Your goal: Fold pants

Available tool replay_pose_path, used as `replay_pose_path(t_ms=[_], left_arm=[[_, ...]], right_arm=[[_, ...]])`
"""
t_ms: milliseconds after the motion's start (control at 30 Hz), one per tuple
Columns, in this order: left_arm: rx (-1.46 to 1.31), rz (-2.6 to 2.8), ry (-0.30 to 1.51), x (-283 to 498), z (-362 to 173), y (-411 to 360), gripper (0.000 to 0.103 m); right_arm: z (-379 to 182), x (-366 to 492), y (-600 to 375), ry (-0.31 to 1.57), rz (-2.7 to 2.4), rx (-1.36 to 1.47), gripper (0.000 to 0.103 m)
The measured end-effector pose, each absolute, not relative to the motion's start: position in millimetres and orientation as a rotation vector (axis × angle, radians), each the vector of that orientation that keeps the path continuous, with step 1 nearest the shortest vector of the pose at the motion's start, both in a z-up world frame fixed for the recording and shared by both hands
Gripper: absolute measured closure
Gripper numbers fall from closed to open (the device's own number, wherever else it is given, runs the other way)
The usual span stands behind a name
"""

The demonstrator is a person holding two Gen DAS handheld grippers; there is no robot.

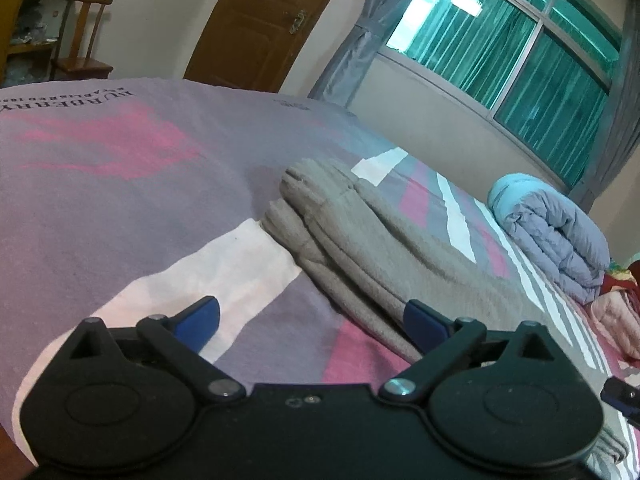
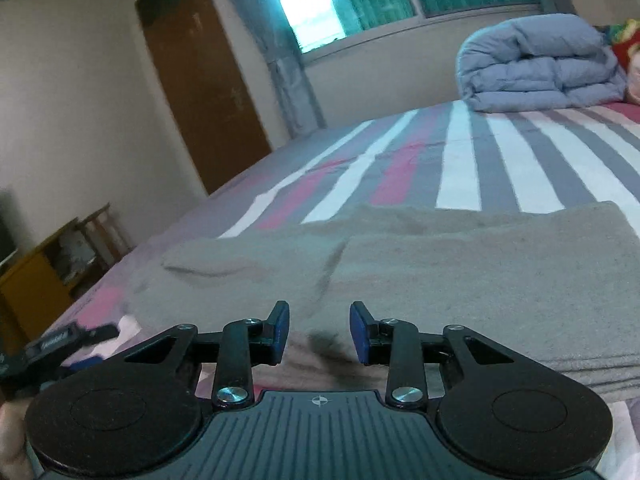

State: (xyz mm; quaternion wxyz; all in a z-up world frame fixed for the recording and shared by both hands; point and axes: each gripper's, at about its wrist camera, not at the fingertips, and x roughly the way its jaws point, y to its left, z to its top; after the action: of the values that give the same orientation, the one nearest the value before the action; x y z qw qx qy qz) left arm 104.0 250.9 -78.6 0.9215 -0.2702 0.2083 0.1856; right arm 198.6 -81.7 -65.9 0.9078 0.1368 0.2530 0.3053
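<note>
Both tools are released and hold nothing: the left tool [image 1: 312, 320] gapes wide beside the pants [image 1: 360, 248], the right tool [image 2: 319, 334] stands part open at their near edge. The pants [image 2: 440, 272] lie on the bed [image 2: 460, 160], already doubled lengthwise, it seems. Pinch every layer at the end together, then carry it over squarely. Farther off, a rolled quilt [image 2: 536, 64] sits well apart; nothing blocks.
</note>
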Motion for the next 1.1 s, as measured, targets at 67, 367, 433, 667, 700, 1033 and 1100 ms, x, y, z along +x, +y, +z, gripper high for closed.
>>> replay_pose_path(t_ms=[67,367,433,667,700,1033,1100], left_arm=[[-0.556,0.381,0.43,104,-79,251,0.01],[-0.507,0.367,0.427,121,-71,243,0.01],[-0.455,0.371,0.419,132,-64,235,0.01],[-0.371,0.29,0.46,176,-59,199,0.008],[-0.356,0.286,0.473,179,-62,193,0.008],[-0.333,0.328,0.475,184,-69,196,0.007],[-0.329,0.346,0.487,191,-69,200,0.007]], right_arm=[[-69,199,-78,0.517,0.58,0.28,0.069],[-57,201,-118,0.532,0.604,0.306,0.062],[-52,201,-149,0.51,0.53,0.295,0.062],[-89,212,-222,0.698,0.267,0.256,0.062],[-94,216,-221,0.72,0.288,0.233,0.062],[-85,287,-223,0.679,0.28,0.214,0.062],[-73,292,-226,0.592,0.294,0.234,0.062]])
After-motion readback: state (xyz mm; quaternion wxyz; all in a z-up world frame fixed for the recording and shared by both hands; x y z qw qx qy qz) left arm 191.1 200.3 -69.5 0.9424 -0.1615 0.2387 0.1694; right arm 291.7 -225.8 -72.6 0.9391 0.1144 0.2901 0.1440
